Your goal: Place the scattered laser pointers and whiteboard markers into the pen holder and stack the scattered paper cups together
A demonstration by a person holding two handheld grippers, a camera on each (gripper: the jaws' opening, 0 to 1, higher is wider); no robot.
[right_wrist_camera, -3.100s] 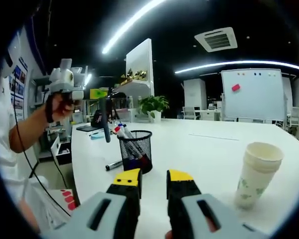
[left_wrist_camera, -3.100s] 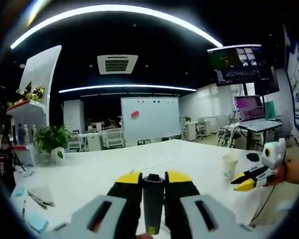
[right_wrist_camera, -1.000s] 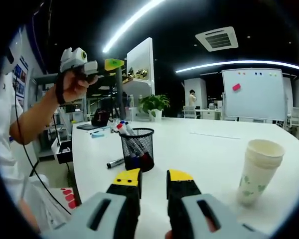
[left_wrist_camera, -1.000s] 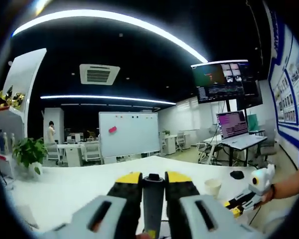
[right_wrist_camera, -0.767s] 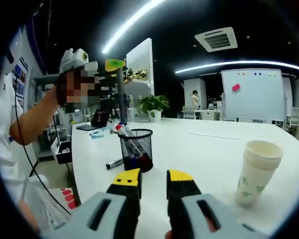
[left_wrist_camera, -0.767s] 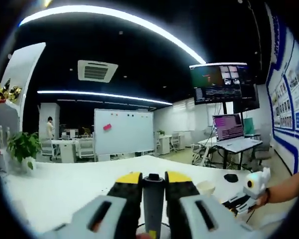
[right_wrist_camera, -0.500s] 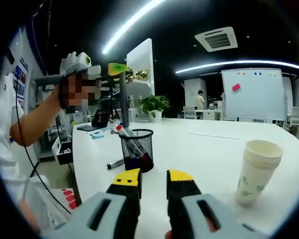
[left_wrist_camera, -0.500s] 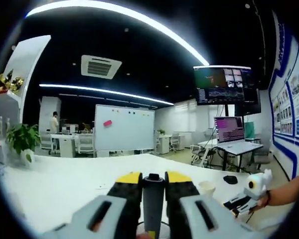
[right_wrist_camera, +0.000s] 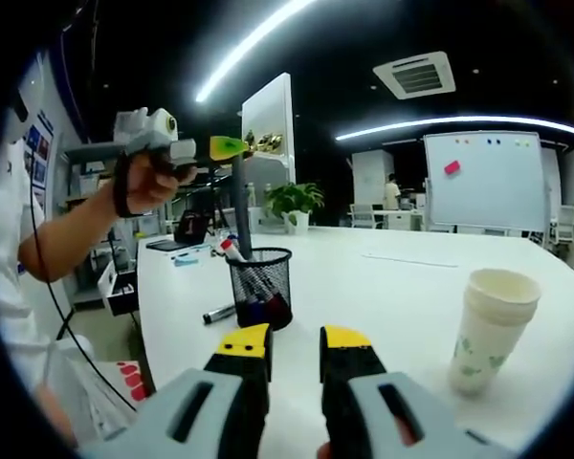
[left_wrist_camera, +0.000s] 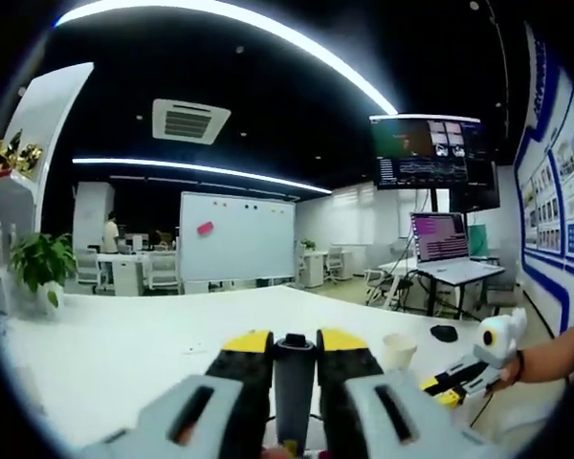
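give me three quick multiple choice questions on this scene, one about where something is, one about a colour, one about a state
1. Where does the loose marker lie?
A. on the table beside the pen holder
B. inside the paper cups
C. on the whiteboard

2. What colour are the right gripper jaw tips?
A. red
B. yellow
C. blue

3. What is the left gripper doing?
A. open with nothing in it
B. shut on a paper cup
C. shut on a dark pen held above the pen holder

Key:
1. A, the marker rests on the white table just left of the mesh holder.
2. B, both tips are yellow.
3. C, the dark pen is clamped between its jaws and hangs over the holder; the paper cups stand apart.
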